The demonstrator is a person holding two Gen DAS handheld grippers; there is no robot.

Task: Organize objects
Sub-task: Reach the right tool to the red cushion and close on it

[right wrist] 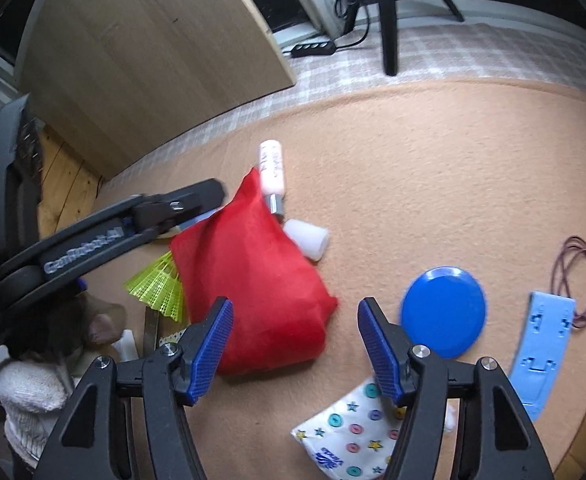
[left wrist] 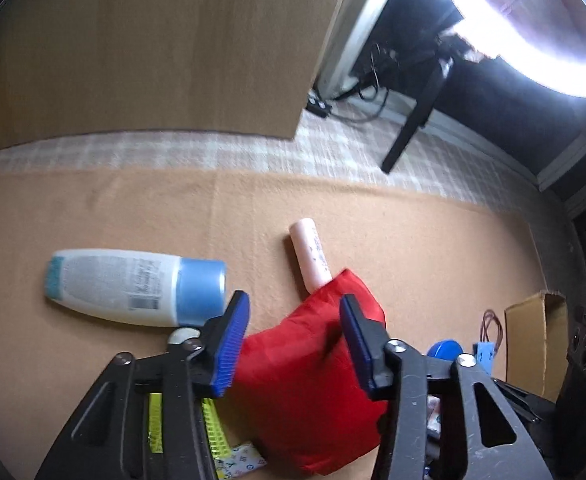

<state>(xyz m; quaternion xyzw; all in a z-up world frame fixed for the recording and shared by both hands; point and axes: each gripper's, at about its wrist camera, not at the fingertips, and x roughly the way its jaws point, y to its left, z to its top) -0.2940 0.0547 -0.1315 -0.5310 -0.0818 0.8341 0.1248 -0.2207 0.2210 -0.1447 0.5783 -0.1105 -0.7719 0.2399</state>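
**Hand-held grippers.** The left hand-held gripper (left wrist: pixel 295 344) points steeply down with its jaws part-open, straddling the upper part of the red bag (left wrist: pixel 301 392). Fabric fills the gap, but the pads are not seen pressing it, so no grip is confirmed. The right hand-held gripper (right wrist: pixel 295 346) stands wider and holds nothing. It is positioned at the bag's near right corner, with one pad over the bag's edge. Judgement: the two are set at opposite ends of the bag so the limp fabric can be lifted or spread without sagging.

**Task object.** The red bag lies slumped on the tan surface (right wrist: pixel 433 152).

**Containers.**
- Red bag: contents and mouth cannot be seen. The pink tube (right wrist: pixel 271 172) lies at its far edge, one end overlapped by the fabric. Whether that end is inside or only underneath cannot be told.
- Cardboard box (left wrist: pixel 533 344): well to the right of the bag; interior not visible.

**Loose items, relative to the bag.**
- White bottle (left wrist: pixel 133 284): on its side, to the left.
- Yellow-green shuttlecock (right wrist: pixel 157 284): touching the left edge.
- White cap (right wrist: pixel 309 240): against the right edge.
- Blue lid (right wrist: pixel 443 310): to the right, apart from the bag.
- Patterned tissue pack (right wrist: pixel 353 428): near the front right corner.
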